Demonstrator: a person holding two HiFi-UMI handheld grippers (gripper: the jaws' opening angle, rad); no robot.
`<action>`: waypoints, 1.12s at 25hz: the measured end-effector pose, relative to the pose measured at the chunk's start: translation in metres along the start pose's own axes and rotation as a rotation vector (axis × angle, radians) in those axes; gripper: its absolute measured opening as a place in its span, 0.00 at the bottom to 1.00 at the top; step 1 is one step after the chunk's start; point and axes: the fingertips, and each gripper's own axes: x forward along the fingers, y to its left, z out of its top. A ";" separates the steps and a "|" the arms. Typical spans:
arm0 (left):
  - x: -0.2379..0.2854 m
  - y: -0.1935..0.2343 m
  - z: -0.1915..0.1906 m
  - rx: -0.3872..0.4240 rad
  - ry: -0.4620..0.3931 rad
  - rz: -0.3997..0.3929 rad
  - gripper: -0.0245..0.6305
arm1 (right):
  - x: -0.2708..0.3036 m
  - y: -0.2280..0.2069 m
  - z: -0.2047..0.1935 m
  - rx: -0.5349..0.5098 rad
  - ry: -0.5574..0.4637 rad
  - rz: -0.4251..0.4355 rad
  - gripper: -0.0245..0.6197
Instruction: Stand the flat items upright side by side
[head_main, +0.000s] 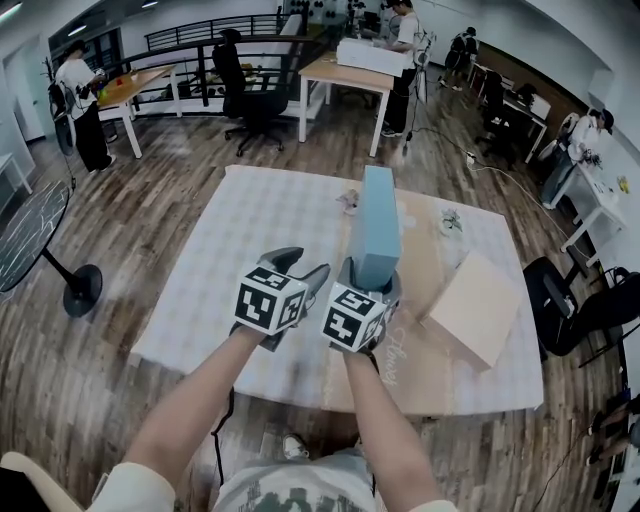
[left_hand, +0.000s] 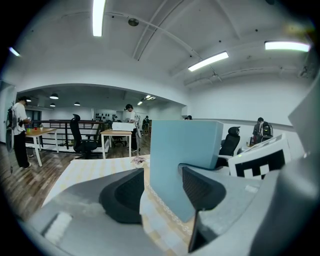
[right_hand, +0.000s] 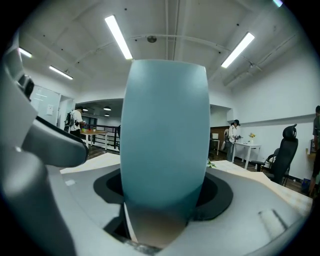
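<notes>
My right gripper (head_main: 371, 282) is shut on the lower end of a flat pale-blue block (head_main: 376, 225) and holds it upright above the table (head_main: 270, 220). In the right gripper view the blue block (right_hand: 165, 135) fills the space between the jaws of that gripper (right_hand: 162, 200). My left gripper (head_main: 300, 265) hovers open just left of it. In the left gripper view the blue block (left_hand: 182, 150) stands in line with the gap of the left gripper (left_hand: 162, 192), with a strip of table showing beside its left pad. A flat beige slab (head_main: 473, 307) lies on the table at the right.
A checkered white cloth covers the table, with a tan runner (head_main: 420, 250) down the right half. A small pink item (head_main: 348, 200) and a small sprig (head_main: 452, 222) lie at the far side. A standing fan (head_main: 40, 250), office chairs, desks and people surround the table.
</notes>
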 end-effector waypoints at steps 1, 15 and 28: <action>-0.001 0.000 -0.001 -0.001 0.001 -0.001 0.41 | -0.001 0.002 0.000 -0.005 0.000 0.018 0.55; -0.001 -0.022 -0.007 -0.043 -0.007 -0.029 0.41 | -0.016 -0.002 -0.007 -0.052 0.056 0.183 0.60; -0.026 -0.058 -0.021 -0.064 -0.010 0.081 0.41 | -0.079 -0.038 -0.004 0.022 0.042 0.364 0.60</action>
